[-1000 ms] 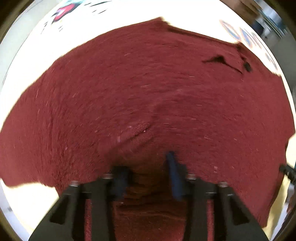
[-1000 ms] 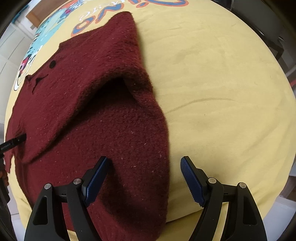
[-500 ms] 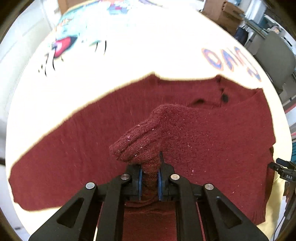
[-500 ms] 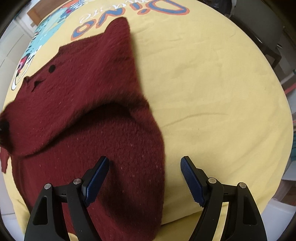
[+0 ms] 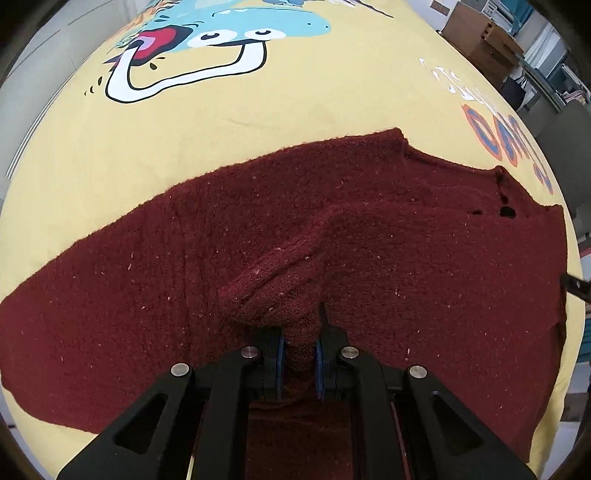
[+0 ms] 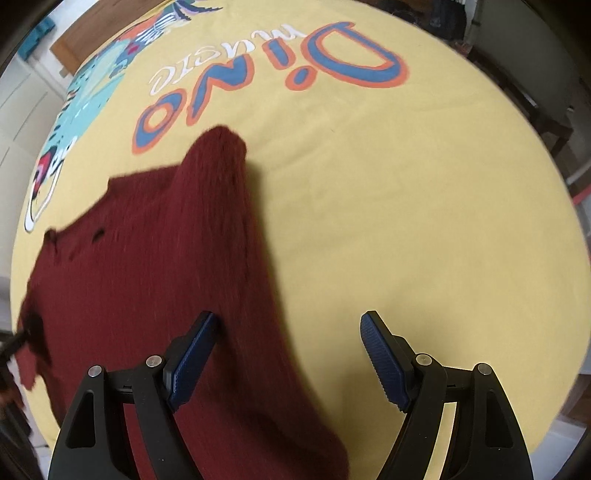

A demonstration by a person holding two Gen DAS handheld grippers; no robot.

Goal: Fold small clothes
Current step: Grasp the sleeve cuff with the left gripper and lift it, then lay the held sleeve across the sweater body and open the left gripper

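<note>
Pinching a bunched-up fold of the dark red sweater (image 5: 369, 236), the left gripper (image 5: 298, 363) had its blue pads squeezed tight on the knit, with a lump of fabric pushed up just in front of them. The sweater itself was lying spread out on the yellow cloth (image 5: 184, 140) that covered the bench, taking up most of the lower half of the left wrist view. One sleeve ran out to the left, and the neckline with a dark button (image 5: 506, 211) sat over on the right.

The right gripper (image 6: 288, 354) was spread wide and wasn't holding anything. Its left pad hung over the edge of the sweater (image 6: 155, 266), its right pad over bare yellow cloth (image 6: 406, 221). From that side the sweater looked pretty motion-blurred, with one sleeve (image 6: 221, 155) pointing up toward the big "Dino" lettering (image 6: 280, 74) printed on the cloth. A cartoon dinosaur print (image 5: 207, 40) showed at the far end in the left wrist view, well apart from the sweater. Cardboard boxes (image 5: 476, 33) sat past the bench edge.
</note>
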